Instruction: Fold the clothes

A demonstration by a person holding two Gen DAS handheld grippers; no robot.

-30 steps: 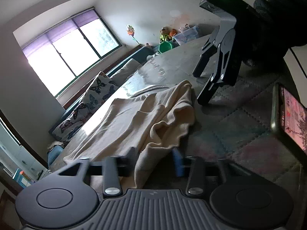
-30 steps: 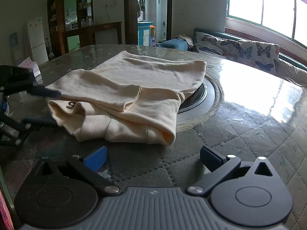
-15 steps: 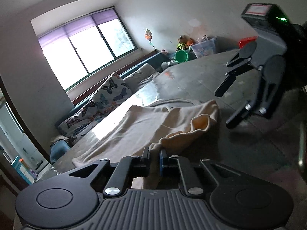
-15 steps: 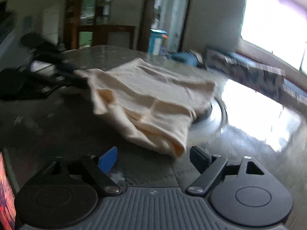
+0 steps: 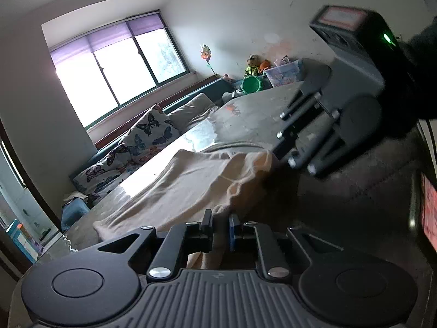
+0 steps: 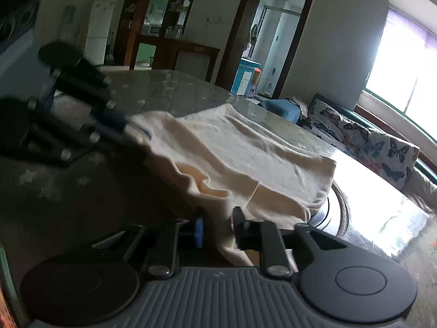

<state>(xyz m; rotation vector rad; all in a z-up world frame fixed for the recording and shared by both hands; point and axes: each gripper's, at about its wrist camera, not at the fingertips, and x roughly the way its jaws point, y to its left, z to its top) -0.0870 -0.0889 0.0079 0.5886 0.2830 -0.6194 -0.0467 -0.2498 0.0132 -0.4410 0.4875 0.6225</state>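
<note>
From the left wrist view, the left hand-held gripper [image 5: 220, 228] sits at the bottom centre of the frame with its jaws drawn in on a bunched edge of the cream garment [image 5: 191, 186]; they have just eased slightly wider, yet the cloth is pinched between the pads. The garment stretches from that grip up toward the middle of the frame, lying across the grey desk [image 5: 254, 109], with its rumpled hem lifted on the right. At the upper right the right hand-held gripper [image 5: 275, 154] reaches in, its tips at the far corner of the same hem. A phone with a reddish screen [image 5: 428, 207] lies at the right edge. A bright window [image 5: 117, 68] fills the upper left, and a butterfly-print cushion [image 5: 147, 136] rests on the sofa below it. From the right wrist view, the right hand-held gripper [image 6: 217, 228] is at the bottom centre, its jaws having just been closing, and now clamped on a fold of the garment [image 6: 245, 158] that hangs down between them. The cloth spreads from there across the middle of the frame over the desk [image 6: 164, 87]. At the left, blurred, the left hand-held gripper [image 6: 128, 129] holds the other corner of the hem, so that the edge is raised between the two.
</note>
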